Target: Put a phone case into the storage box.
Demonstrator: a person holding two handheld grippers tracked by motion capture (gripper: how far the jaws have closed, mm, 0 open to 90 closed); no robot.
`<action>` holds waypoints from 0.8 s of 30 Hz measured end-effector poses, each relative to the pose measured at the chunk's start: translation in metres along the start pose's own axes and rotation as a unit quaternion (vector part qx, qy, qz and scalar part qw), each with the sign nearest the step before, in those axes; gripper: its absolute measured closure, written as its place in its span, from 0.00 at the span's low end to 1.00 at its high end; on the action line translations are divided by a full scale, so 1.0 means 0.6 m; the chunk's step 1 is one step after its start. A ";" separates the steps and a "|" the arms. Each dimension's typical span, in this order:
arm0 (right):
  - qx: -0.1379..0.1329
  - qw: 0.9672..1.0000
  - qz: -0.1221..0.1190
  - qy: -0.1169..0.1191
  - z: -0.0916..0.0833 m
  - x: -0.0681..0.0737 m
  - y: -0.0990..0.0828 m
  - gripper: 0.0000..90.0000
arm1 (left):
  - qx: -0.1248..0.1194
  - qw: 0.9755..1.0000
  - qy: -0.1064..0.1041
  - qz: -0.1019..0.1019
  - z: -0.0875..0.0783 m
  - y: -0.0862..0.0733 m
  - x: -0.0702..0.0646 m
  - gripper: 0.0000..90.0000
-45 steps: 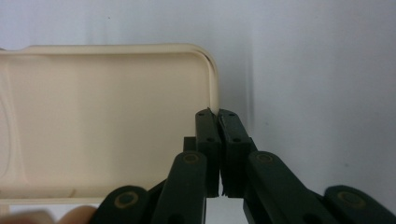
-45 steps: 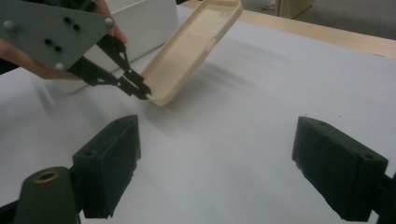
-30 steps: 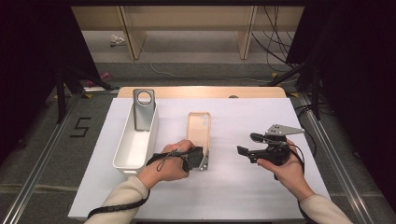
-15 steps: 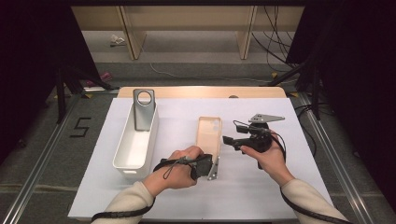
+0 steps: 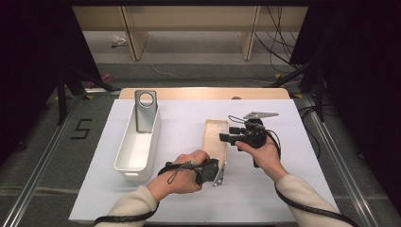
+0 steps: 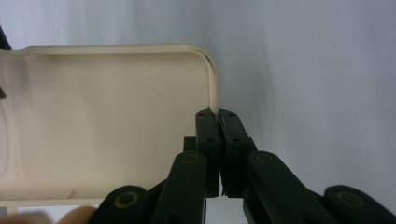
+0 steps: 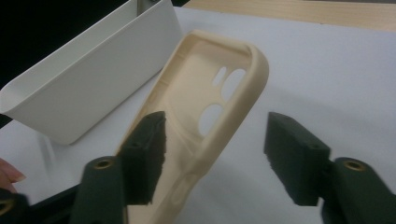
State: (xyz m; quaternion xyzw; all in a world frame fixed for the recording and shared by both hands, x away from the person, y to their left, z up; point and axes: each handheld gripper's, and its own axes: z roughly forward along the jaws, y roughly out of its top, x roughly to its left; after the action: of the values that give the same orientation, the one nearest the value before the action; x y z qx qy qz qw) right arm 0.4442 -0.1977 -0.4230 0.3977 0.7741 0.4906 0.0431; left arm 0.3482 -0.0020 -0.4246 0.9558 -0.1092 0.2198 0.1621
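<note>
White covering lies over the tabletop [image 5: 283,189], and dark curtains hang at both sides of it. Near its middle is a cream phone case [image 5: 215,137], and I take this case as the landmark.

To the left of the case, well apart, stands a long white bin [image 5: 137,146] with a grey metal plate [image 5: 145,111] leaning up at its far end.

At the near end of the case is the left hand-held gripper [image 5: 218,174]. Its jaws are clenched on the thin side wall of the case [image 6: 140,126] near the corner, as the left gripper view shows. The case seems a little lifted there, with its inside facing up.

On the right side of the case, around its far end, is the right hand-held gripper [image 7: 212,158]. Its jaws are spread wide and grasp nothing. In the right gripper view one long edge of the case, the end with the camera holes, stands between the two pads [image 7: 149,154] but I see no contact.

I judge the step in hand is a two-handed hold: the left side has the case, the right side is about to take it. The next move calls for closing the right jaws squarely over that edge, not on the holes, while the left keeps the case steady so it does not twist.
</note>
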 end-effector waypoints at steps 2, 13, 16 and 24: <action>0.002 1.000 0.004 0.004 0.002 0.000 0.000 0.52 | 0.000 1.000 -0.001 0.001 0.000 0.001 -0.002 0.98; -0.003 0.999 0.045 0.029 -0.005 -0.002 -0.002 0.81 | -0.007 1.000 0.000 0.008 0.003 0.004 -0.003 0.97; -0.010 0.998 0.054 0.038 -0.009 0.004 0.000 0.87 | -0.009 1.000 0.003 0.005 0.006 0.003 -0.004 0.97; -0.023 0.995 0.064 0.066 -0.022 0.020 0.009 0.91 | -0.014 1.000 0.010 -0.001 0.012 -0.006 0.000 0.97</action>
State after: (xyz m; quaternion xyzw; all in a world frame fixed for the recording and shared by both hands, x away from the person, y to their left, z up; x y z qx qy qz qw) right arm 0.4330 -0.1985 -0.4081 0.4122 0.7367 0.5351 -0.0311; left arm 0.3521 -0.0014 -0.4316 0.9513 -0.1100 0.2273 0.1771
